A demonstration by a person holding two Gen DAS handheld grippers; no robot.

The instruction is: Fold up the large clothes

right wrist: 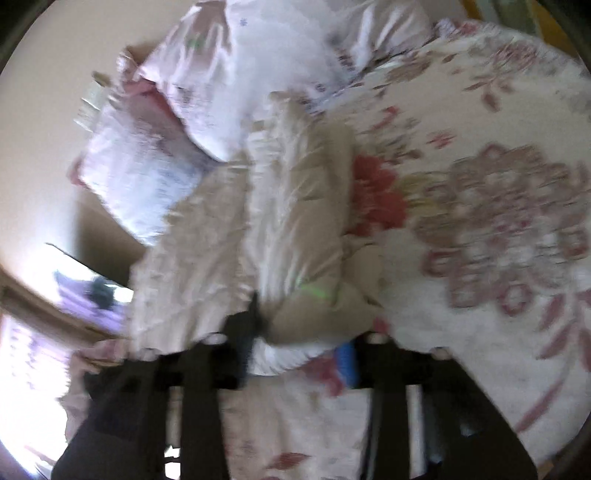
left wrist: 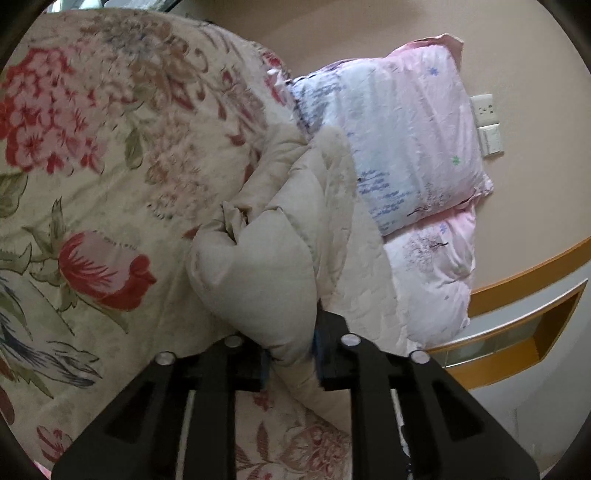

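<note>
Left wrist view: the left gripper is clamping its jaws on a puffy beige fold of the padded garment, with the bunched cloth bulging out just ahead of the pads
Right wrist view: the right gripper is standing part-way open around another beige bundle of the garment; the frame is blurring, so whether the pads are pressing on the cloth cannot be told
Garment position: it is lying on the floral quilt, directly in front of both grippers
Long axis: the beige length is running away from the jaws toward the pillows, narrowing as it goes
Nearer hand: both are sitting at the near end of the garment; the left one is holding the surer grip, judging by the sharp view
Coming move: it is probably turning on carrying this near end forward along that axis, over the far end
Far end: the garment is reaching up to the pink-and-white pillows, which are leaning against the beige wall
Risk: the right side is likely slipping free if lifted unpinched
</note>
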